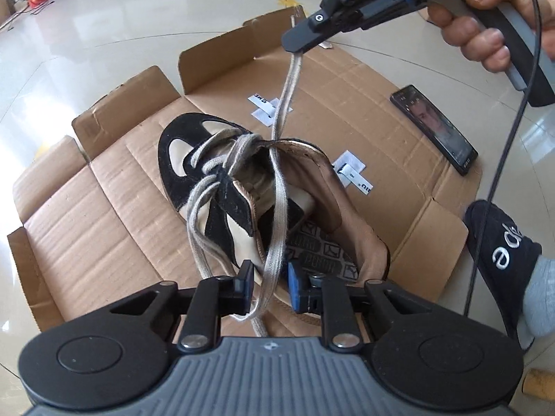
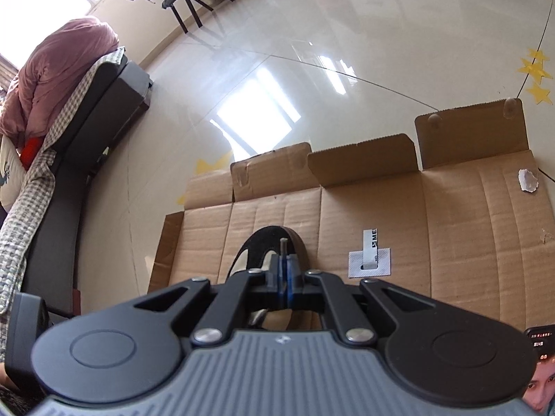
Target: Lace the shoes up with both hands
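Nearby, a phone (image 1: 435,128) lies beside the shoe (image 1: 256,204) on cardboard (image 1: 104,208).

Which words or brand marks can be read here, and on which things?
"DA": top of the right gripper.
"ME": white label on the cardboard.
"ada": black slipper, partly hidden.
Insole logo pattern, phone text: too blurred.

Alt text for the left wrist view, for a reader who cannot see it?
The right tool, held high, pinches a grey shoelace pulled up from a black-and-tan shoe on flattened cardboard. The left tool straddles another stretch of lace, pads not pressing it.
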